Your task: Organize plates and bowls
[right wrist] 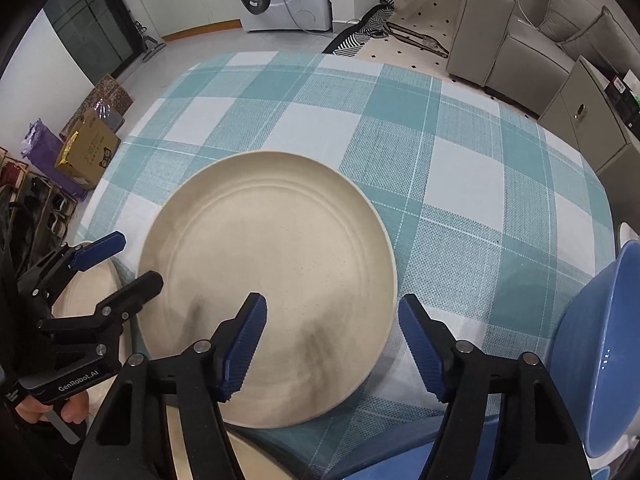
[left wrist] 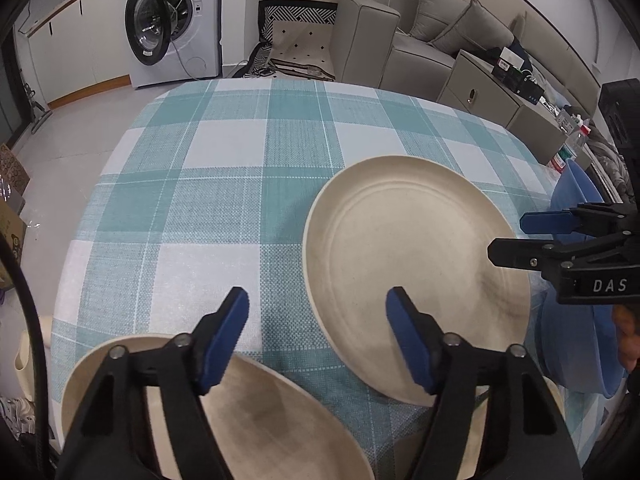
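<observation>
A round cream ceramic plate [right wrist: 268, 284] is seen lying flat on the teal-and-white checked tablecloth [right wrist: 460, 168], with a second cream plate [left wrist: 248, 412] nearer the left gripper [left wrist: 318, 340]. Both the left gripper and the right gripper [right wrist: 332, 348] are held parted above the cloth, nothing being clasped. A blue bowl [right wrist: 600, 352] is seen at the right edge.

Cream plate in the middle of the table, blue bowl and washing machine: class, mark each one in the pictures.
Cream plate [right wrist: 272, 280]: right wrist view, centre of its flat well.
Blue bowl [right wrist: 596, 344]: right wrist view, outer wall.
Washing machine [left wrist: 200, 20]: left wrist view, white front panel.
</observation>
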